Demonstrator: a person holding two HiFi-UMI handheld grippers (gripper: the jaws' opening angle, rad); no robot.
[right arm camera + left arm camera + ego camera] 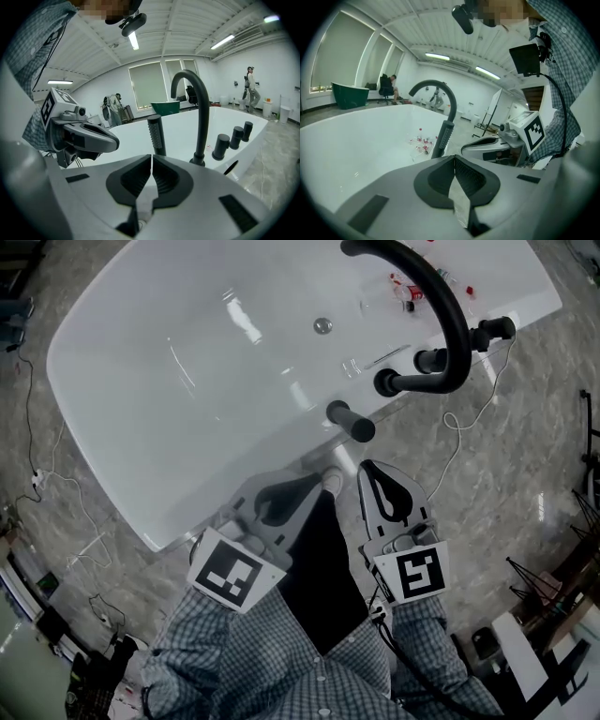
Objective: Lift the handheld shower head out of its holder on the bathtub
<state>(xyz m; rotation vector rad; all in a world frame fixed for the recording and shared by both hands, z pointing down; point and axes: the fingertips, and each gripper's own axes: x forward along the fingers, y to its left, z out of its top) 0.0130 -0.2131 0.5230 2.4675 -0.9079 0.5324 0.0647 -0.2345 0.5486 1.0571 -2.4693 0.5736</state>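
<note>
Bathtub (141,381), white, sits on a grey marbled floor (525,456). On its near rim stands the handheld shower head (350,421), a black ribbed stick, upright and not lifted. It is just ahead of both tongs' tips, roughly btwn the two.

Left tongs (453,159): jaws closed pad to pad, nothing held. Shower head is ahead and slightly left of the tips, apart from them.

Right tongs (151,158): jaws closed too, empty. Shower head is approx straight ahead, not touching.

Both tongs sit side by side, near each other, tips toward the rim.

Beyond the shower head, ahead-right of right tongs, a black arched spout (441,296) rises from the rim, w/ black knobs (220,146) beside it. Farther out inside the tub are a drain (322,325) and a few small bottles (408,292). White cable (66,484) lies on the floor, far left of left tongs.
</note>
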